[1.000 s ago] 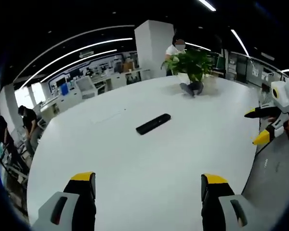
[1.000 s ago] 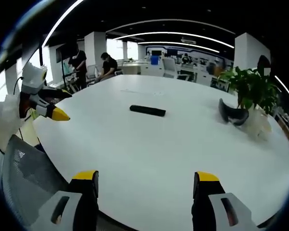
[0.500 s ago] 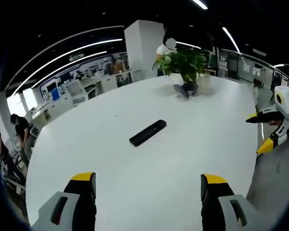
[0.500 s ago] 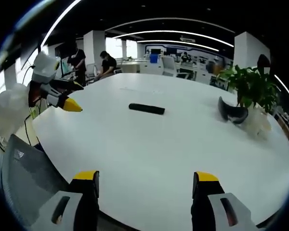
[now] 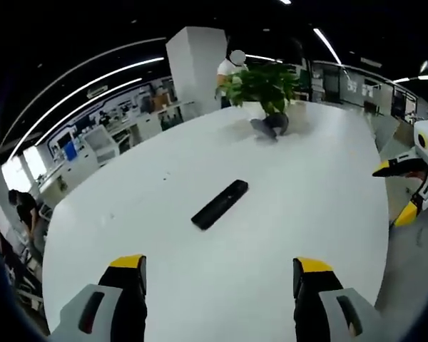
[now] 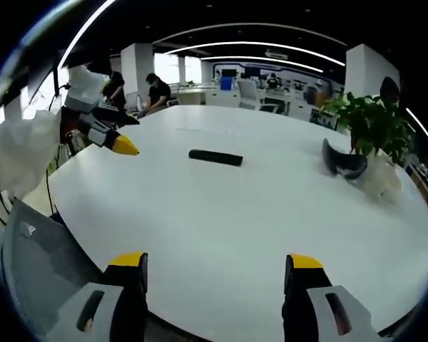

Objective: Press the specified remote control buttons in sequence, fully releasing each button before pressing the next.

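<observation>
Lying untouched: remote control (image 5: 220, 204), tools apart.

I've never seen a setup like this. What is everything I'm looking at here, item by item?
Table: one, white, large and rounded, under both grippers.
Remote control: one, black, slim, lying flat near the middle of the table, apart from both grippers.
Potted plant: one, green leaves in a pale pot, at the far side of the table.
Dark curved object: one, black, on the table beside the plant; I cannot tell what it is.
Chair: one, grey mesh, at the near table edge.
People: a few, dark clothes, at desks in the background.
Ceiling lights: several white strips overhead.
Left gripper: one, grey with yellow tips, jaws open, over the table.
Right gripper: one, same colours, jaws open, empty.
</observation>
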Action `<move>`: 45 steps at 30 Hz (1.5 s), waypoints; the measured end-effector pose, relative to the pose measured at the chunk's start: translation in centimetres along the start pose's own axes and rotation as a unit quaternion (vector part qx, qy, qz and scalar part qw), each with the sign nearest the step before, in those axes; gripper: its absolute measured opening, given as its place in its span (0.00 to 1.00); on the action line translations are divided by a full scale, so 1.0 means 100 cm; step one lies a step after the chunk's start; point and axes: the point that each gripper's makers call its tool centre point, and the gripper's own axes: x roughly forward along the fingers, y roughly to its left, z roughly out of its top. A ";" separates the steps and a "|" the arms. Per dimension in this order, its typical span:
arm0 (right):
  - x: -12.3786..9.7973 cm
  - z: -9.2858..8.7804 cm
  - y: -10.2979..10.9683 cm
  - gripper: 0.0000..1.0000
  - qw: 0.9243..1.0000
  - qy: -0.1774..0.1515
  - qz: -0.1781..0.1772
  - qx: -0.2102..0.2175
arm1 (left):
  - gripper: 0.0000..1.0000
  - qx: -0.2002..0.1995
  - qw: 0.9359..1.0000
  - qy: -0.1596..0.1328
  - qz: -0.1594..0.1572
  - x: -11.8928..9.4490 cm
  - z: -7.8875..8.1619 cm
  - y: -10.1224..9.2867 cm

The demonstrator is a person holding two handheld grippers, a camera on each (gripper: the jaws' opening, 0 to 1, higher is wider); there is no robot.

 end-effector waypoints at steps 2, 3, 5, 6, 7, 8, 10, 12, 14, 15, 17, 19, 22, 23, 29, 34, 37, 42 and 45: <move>0.000 0.000 0.000 0.77 1.000 0.000 0.000 0.000 | 0.86 0.007 1.000 0.002 -0.004 0.006 0.004 0.002; 0.000 0.000 0.000 0.77 1.000 -0.001 0.001 0.000 | 0.86 0.009 1.000 0.003 -0.006 0.008 0.005 0.001; 0.000 0.000 -0.001 0.77 1.000 -0.001 -0.001 -0.001 | 0.85 0.009 1.000 0.003 -0.012 0.015 0.010 0.001; 0.000 0.000 -0.001 0.77 1.000 -0.002 0.000 0.000 | 0.85 0.007 1.000 0.000 -0.018 0.018 0.015 0.000; 0.000 0.000 -0.001 0.76 1.000 -0.002 0.000 0.000 | 0.85 0.008 1.000 -0.001 -0.021 0.020 0.017 0.000; 0.000 0.000 -0.002 0.76 1.000 0.000 -0.001 -0.002 | 0.85 0.012 1.000 -0.001 -0.023 0.023 0.021 -0.001; 0.001 0.000 -0.001 0.76 1.000 0.000 -0.001 -0.003 | 0.85 0.018 0.999 0.001 -0.030 0.029 0.027 -0.002; 0.001 -0.001 -0.002 0.76 1.000 0.002 -0.002 -0.003 | 0.84 0.030 0.999 -0.001 -0.034 0.034 0.033 -0.002; 0.001 -0.001 -0.002 0.76 1.000 0.003 -0.002 -0.002 | 0.84 0.037 0.999 0.001 -0.039 0.038 0.037 -0.001; 0.001 -0.001 -0.002 0.76 1.000 0.004 -0.002 -0.002 | 0.84 0.039 0.998 0.000 -0.041 0.041 0.038 0.000; 0.002 -0.002 -0.002 0.75 1.000 0.005 -0.002 -0.001 | 0.83 0.044 0.998 0.001 -0.047 0.046 0.042 0.000; 0.002 -0.002 -0.002 0.75 1.000 0.007 -0.002 0.000 | 0.82 0.049 0.997 0.005 -0.052 0.052 0.044 0.000; 0.002 -0.003 -0.002 0.75 1.000 0.009 -0.002 0.001 | 0.82 0.053 0.997 0.006 -0.059 0.062 0.045 0.003; 0.002 -0.004 -0.002 0.75 1.000 0.011 -0.002 0.002 | 0.81 0.053 0.997 0.008 -0.062 0.066 0.045 0.003; 0.003 -0.005 -0.003 0.74 1.000 0.016 -0.005 0.004 | 0.78 0.072 0.994 0.027 -0.073 0.088 0.039 0.007; 0.004 -0.008 -0.003 0.74 1.000 0.022 -0.005 0.005 | 0.73 0.088 0.992 0.039 -0.085 0.103 0.038 0.010; 0.005 -0.009 -0.004 0.73 1.000 0.024 -0.005 0.007 | 0.71 0.097 0.990 0.050 -0.094 0.112 0.037 0.011; 0.004 -0.009 -0.005 0.72 1.000 0.025 -0.007 0.012 | 0.63 0.121 0.985 0.065 -0.105 0.126 0.035 0.015; 0.005 -0.010 -0.004 0.72 1.000 0.029 -0.004 0.012 | 0.60 0.131 0.983 0.071 -0.108 0.137 0.034 0.019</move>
